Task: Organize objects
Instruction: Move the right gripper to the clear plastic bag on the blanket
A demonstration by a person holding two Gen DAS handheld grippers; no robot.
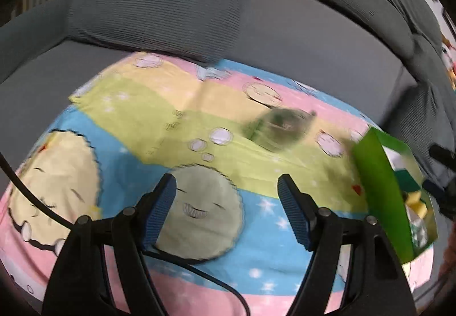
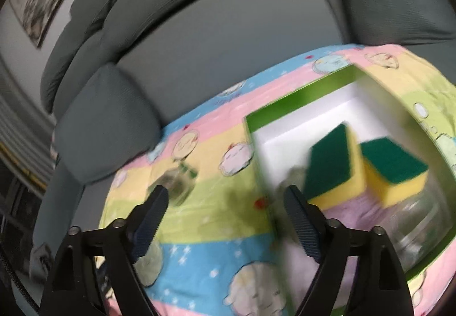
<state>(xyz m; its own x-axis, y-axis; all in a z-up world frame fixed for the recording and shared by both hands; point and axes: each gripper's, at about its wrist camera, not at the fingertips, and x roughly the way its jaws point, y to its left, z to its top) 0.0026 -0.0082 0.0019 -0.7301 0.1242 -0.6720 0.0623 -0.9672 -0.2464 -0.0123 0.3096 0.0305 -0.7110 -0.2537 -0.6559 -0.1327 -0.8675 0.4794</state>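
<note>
- Green box (image 2: 299, 99) on the cartoon blanket (image 2: 205, 253) holds two sponges (image 2: 333, 162).
- Small glass jar (image 2: 178, 184) lies outside, left of it.
- Left gripper (image 1: 228, 207) and right gripper (image 2: 225, 219) both gape, empty.
- Risk: the round jar may roll on soft cloth.

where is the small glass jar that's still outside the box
In the right wrist view, the small glass jar lies on the cartoon cloth, left of the green box.
</note>
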